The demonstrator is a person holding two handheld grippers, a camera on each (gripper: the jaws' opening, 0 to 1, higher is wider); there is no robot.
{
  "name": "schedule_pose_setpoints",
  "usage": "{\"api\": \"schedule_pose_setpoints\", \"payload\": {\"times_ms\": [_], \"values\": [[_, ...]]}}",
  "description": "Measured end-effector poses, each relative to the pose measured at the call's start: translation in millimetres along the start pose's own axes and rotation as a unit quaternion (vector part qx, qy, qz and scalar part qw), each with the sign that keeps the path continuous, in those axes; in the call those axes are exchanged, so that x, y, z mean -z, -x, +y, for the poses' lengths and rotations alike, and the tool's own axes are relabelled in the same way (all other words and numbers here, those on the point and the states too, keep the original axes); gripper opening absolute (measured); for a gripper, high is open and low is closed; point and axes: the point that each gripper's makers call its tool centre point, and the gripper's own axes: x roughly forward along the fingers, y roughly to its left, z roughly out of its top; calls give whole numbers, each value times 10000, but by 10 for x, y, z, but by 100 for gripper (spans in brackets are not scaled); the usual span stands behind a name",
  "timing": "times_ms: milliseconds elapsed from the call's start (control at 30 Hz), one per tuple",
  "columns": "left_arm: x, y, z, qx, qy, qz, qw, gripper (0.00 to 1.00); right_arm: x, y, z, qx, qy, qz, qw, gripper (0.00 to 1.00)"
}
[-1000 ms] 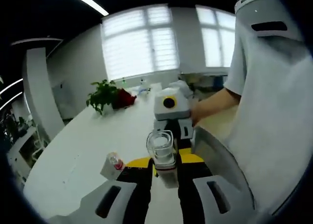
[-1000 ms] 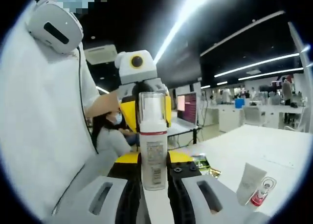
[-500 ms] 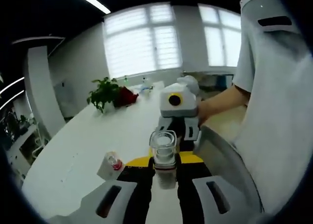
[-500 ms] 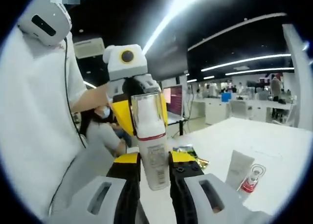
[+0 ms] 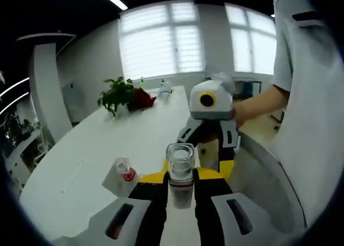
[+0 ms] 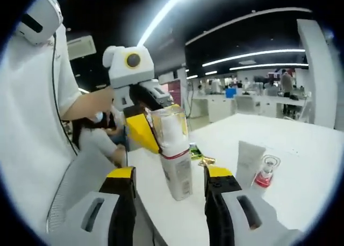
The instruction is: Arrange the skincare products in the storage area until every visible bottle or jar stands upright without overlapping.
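Bottle (image 6: 175, 154), a clear-capped pump type, stands on the white table (image 6: 301, 165), leaning a little in the right gripper view. The left gripper (image 5: 181, 195) is clenched on its body, jaws pressed to both sides. The right gripper (image 6: 169, 176) is released, its jaws spread wide on either side with clear gaps and touching nothing. A small tube (image 6: 246, 163) and a red-necked vial (image 6: 264, 173) sit just beside each other, near the bottle. To finish this step well, I would settle the base flat before loosening the left jaws, open them evenly so neither drags the bottle over, and draw the right gripper straight back.
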Motion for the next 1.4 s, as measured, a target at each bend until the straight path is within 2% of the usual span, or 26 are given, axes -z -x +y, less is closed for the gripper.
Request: {"api": "schedule_pose_setpoints", "payload": {"times_ms": [400,467,600,867,1033,1400], "values": [[28,-2,-19,-60,71,80,9999,21,226,38,-267,424,-186,279,9985,78],[609,-497,467,-73,95,87,9999,21,269,43,-306,463,-227,335,9981,80],[814,-659,610,-61,142,147,9998,21,335,49,-378,561,-260,437,9971,85],[1071,-903,816,23,210,181,9996,20,449,67,-493,785,-401,542,9946,94],[1093,-1048,821,82,265,72,9996,19,563,73,-546,896,-557,630,9924,99],[1309,-1216,926,127,337,73,9993,18,642,90,-616,1043,-798,704,9888,99]]}}
